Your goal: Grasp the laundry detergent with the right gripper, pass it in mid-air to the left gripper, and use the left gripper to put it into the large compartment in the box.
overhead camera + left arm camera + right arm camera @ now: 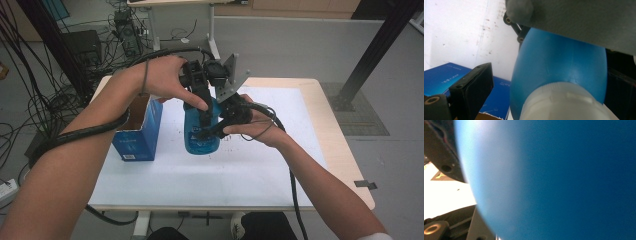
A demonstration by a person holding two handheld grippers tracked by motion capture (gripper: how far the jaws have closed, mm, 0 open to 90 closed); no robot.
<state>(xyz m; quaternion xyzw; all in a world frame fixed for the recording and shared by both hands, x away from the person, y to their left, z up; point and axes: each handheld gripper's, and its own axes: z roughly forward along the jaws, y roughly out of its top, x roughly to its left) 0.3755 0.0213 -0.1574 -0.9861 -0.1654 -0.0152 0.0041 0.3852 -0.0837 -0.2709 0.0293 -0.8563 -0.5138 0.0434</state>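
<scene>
Blue bottle (201, 134) upright on the white table (260, 165), just right of the blue box (137, 132). Right gripper (212, 131) clamped on the bottle's side. Left gripper (202, 107) over the white cap (564, 102), jaws spread wide, gripping nothing.

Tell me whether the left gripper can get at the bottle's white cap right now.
Probably yes: the white cap sits between the left gripper's open fingers, with nothing in between, and the right gripper grips the blue bottle.
</scene>
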